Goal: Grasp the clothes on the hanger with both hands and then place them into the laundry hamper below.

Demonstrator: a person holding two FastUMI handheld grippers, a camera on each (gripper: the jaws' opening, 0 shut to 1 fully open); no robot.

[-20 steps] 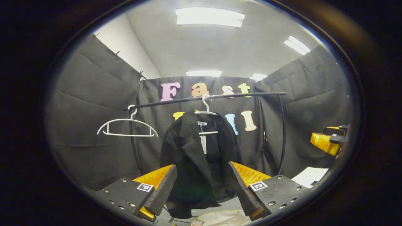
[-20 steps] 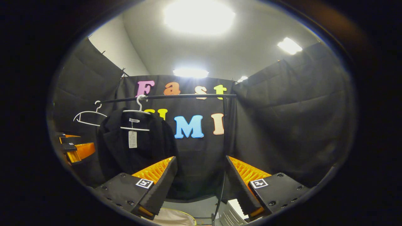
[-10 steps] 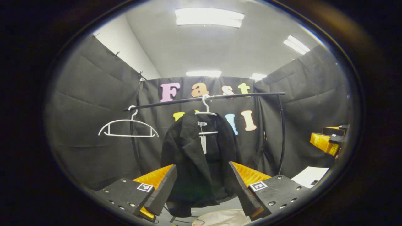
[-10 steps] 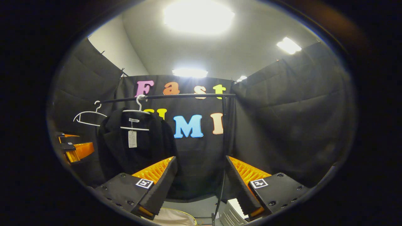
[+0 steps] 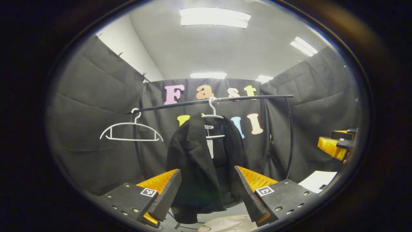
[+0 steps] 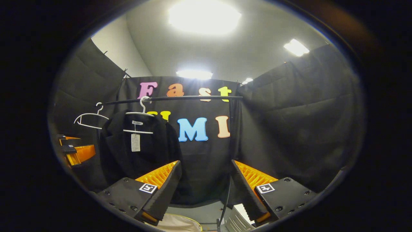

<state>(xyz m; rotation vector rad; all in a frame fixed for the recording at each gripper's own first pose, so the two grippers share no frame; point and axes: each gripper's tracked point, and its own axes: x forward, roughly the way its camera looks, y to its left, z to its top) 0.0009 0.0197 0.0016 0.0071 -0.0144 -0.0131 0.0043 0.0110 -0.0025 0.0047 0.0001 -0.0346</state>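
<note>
The black jacket (image 5: pixel 206 164) hangs from a white plastic hanger (image 5: pixel 213 116) on the black metal rail (image 5: pixel 209 101), its long axis running straight down toward the pale fabric laundry hamper (image 5: pixel 225 224) whose rim shows below. In the left gripper view the jacket lies dead ahead of the left gripper (image 5: pixel 207 190), framed in the gap between its two orange-and-black fingers, which stand wide apart and hold nothing. In the right gripper view the jacket (image 6: pixel 138 148) sits off to the left of the right gripper (image 6: pixel 206 188), also spread apart and empty and aimed at the booth wall beside the rail's post. So the left gripper seems better lined up. An empty white hanger (image 5: pixel 130 130) hangs further along the rail.
</note>
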